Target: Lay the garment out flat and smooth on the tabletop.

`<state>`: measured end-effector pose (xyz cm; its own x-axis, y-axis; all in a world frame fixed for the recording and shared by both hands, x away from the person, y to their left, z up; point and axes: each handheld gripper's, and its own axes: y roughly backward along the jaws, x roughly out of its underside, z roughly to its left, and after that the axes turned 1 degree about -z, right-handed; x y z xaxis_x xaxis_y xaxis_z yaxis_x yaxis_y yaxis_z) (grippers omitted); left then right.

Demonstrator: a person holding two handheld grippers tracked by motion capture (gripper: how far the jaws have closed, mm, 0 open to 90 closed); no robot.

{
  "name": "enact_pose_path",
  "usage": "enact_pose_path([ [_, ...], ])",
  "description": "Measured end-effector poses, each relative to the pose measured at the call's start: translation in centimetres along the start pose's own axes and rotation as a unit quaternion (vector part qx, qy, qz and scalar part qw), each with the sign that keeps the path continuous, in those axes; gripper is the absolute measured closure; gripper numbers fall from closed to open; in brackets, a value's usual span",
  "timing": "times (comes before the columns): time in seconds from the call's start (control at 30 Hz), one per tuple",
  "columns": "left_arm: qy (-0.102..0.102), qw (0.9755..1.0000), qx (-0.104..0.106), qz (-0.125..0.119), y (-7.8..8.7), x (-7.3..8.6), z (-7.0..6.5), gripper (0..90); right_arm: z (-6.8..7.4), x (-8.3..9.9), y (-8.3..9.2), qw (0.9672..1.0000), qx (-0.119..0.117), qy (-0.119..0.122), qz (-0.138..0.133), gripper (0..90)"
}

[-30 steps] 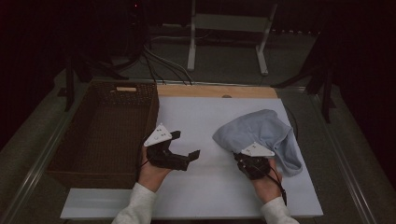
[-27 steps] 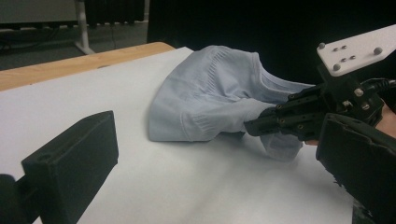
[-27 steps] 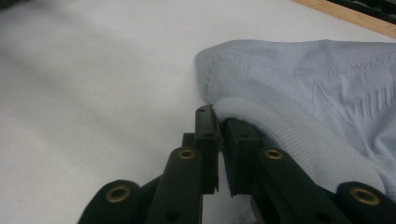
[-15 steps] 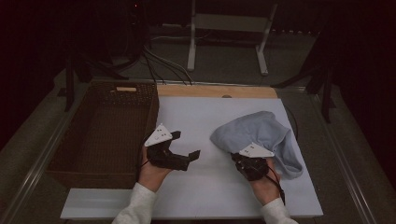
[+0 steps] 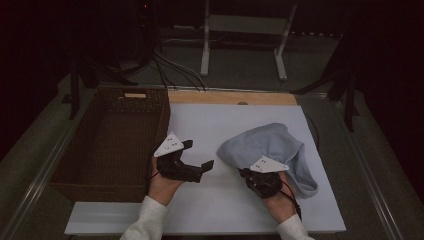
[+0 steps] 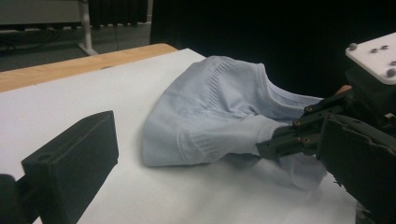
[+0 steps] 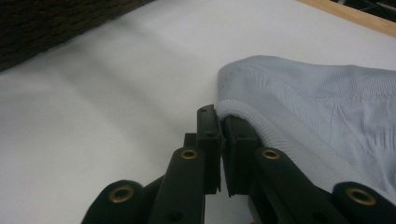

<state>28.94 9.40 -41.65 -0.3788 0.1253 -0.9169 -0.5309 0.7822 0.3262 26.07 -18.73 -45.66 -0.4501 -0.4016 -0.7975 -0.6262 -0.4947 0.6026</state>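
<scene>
The white table top (image 5: pixel 210 125) carries a brown wicker basket (image 5: pixel 112 145) on the far side of the left gripper (image 5: pixel 197 157), away from the cloth, and a pale blue knitted garment (image 5: pixel 267 145) that lies crumpled just beyond the right gripper (image 5: pixel 248 173). The garment stretches away from the right gripper toward the far right, with its long axis slanted, and its near ribbed hem (image 7: pixel 261 128) comes right to the jaw tips. The right gripper is clearly the nearer one: its jaws are pressed together and, in the right gripper view, the hem seems pinched at their tip, though how much fabric sits between the pads I cannot tell. The left gripper stands with its jaws wide apart and holds nothing; from it the garment lies to the right, apart, across bare table. I judge that any lift or pull begins from the right side.
</scene>
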Motion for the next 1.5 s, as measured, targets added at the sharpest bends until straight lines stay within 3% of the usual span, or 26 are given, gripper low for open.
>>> enact_pose_path([
  [0.33,0.002,1.0000,-0.001,-0.001,0.0,0.0,0.1,0.2,1.1,-0.4,0.4,0.9995,-0.029,0.009,-0.008,87.1],
  [0.43,0.003,1.0000,-0.001,-0.001,0.0,0.0,0.1,0.2,1.8,-0.6,0.5,0.9986,-0.042,0.028,-0.016,87.1],
  [0.73,0.003,1.0000,-0.001,-0.001,0.0,0.1,0.1,0.1,3.1,-0.7,0.2,0.9963,-0.072,0.045,-0.014,87.1],
  [0.9,0.003,1.0000,-0.001,-0.001,0.0,0.0,0.1,0.2,3.7,-0.7,0.2,0.9932,-0.103,0.052,-0.019,87.2],
  [1.07,0.003,1.0000,-0.002,-0.001,0.0,0.0,0.1,0.2,4.7,-0.6,0.1,0.9866,-0.139,0.085,-0.012,87.2],
  [1.13,0.002,1.0000,-0.001,-0.001,0.1,0.0,0.1,0.1,4.9,-0.5,-0.3,0.9861,-0.142,0.086,-0.002,81.1],
  [1.23,0.004,1.0000,-0.002,-0.003,0.1,0.0,0.1,0.2,5.0,-0.4,-0.4,0.9810,-0.172,0.089,0.011,65.4],
  [1.5,0.004,1.0000,-0.003,-0.003,0.1,0.0,0.1,0.2,5.2,-0.4,-0.1,0.9775,-0.190,0.089,0.019,53.8],
])
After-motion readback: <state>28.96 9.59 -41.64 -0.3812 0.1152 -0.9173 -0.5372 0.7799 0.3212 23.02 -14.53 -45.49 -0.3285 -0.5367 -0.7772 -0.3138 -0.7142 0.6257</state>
